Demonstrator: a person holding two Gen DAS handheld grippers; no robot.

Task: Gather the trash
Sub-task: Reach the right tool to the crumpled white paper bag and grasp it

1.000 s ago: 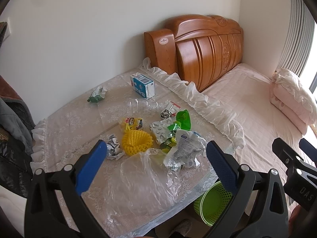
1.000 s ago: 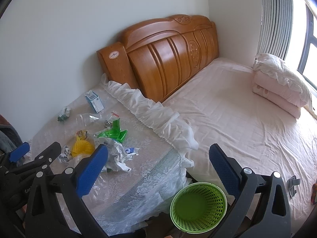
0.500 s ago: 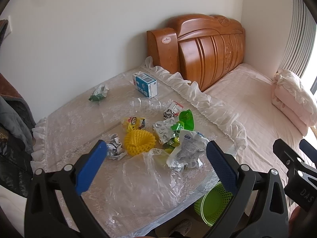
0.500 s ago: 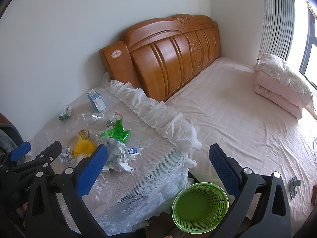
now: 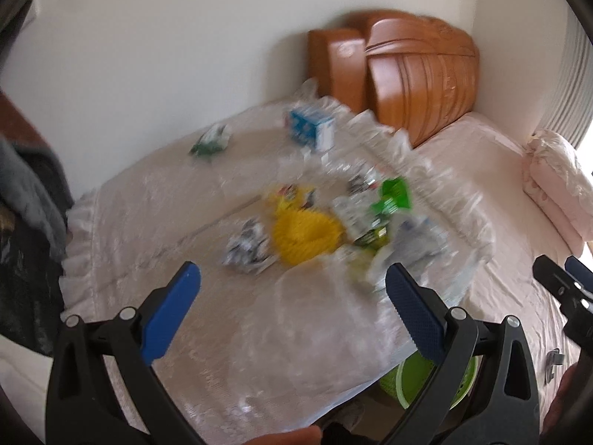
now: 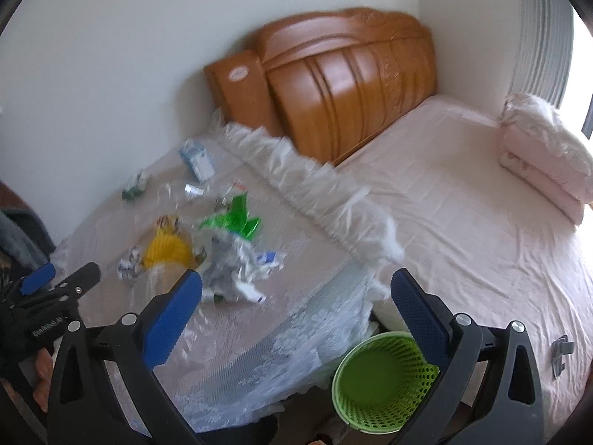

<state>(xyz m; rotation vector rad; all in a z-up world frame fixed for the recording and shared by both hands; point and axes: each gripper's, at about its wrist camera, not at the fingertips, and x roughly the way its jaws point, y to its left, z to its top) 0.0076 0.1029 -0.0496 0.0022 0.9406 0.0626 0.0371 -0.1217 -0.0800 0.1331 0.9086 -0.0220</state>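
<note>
Trash lay scattered over a lace-covered bench (image 6: 259, 337) that stood against the wall beside a bed (image 6: 463, 230). A yellow mesh piece (image 5: 305, 231) sat near the middle of the heap, with a crumpled silver wrapper (image 5: 246, 248) just to its left and a green wrapper (image 5: 393, 196) to its right; in the right wrist view the same yellow mesh piece (image 6: 166, 250) and green wrapper (image 6: 237, 218) showed, and a crumpled white-and-blue wrapper (image 6: 241, 270) lay just in front of them. A blue and white carton (image 5: 311, 128) stood farther back near the frilled edge of the cloth, and a small green and white scrap (image 5: 209, 141) lay apart from the rest, toward the wall. A sheet of clear plastic film (image 5: 315, 296) spread over the near part of the bench; blur made its edges hard to trace. A green perforated basket (image 6: 383, 382) stood on the floor at the corner of the bench, between bench and bed, upright and with nothing in it that could be seen. The left hand-held gripper (image 5: 292, 307) hovered above the near edge of the bench with its blue-padded fingers spread wide and nothing between them. The right hand-held gripper (image 6: 296, 307) hung over the corner of the bench, equally wide and empty. A carved wooden headboard (image 6: 352, 78) rose behind, and folded pink bedding (image 6: 545, 155) rested on the far side of the bed.
</note>
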